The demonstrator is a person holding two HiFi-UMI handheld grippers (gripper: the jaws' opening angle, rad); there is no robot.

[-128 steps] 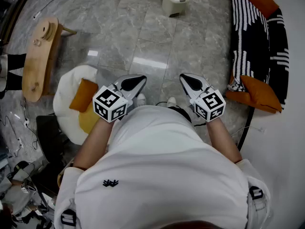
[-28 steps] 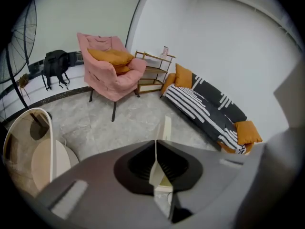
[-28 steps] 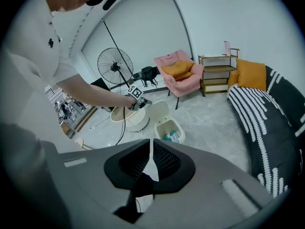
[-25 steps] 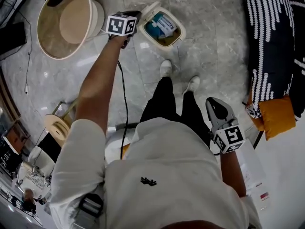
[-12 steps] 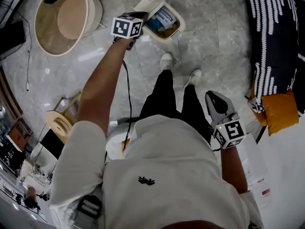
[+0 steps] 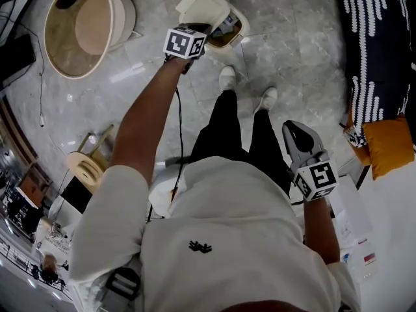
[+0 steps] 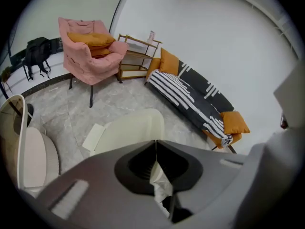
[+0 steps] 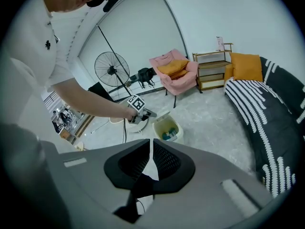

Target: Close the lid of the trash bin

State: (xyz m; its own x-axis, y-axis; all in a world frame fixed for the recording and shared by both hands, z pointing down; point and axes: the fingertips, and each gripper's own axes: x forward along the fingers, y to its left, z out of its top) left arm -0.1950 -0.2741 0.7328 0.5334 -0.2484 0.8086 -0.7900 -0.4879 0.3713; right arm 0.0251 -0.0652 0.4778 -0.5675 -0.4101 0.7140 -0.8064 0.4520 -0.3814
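At the tilted trash bin lid (image 6: 207, 8), left gripper (image 6: 203, 27), jaws together.

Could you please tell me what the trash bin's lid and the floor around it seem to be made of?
The lid looks like moulded plastic, cream, smooth and satin: even colour, rounded edges. The floor looks like polished grey marble or marble-look tile: pale veining, straight joints, bright reflections. Stone or ceramic, I cannot tell.
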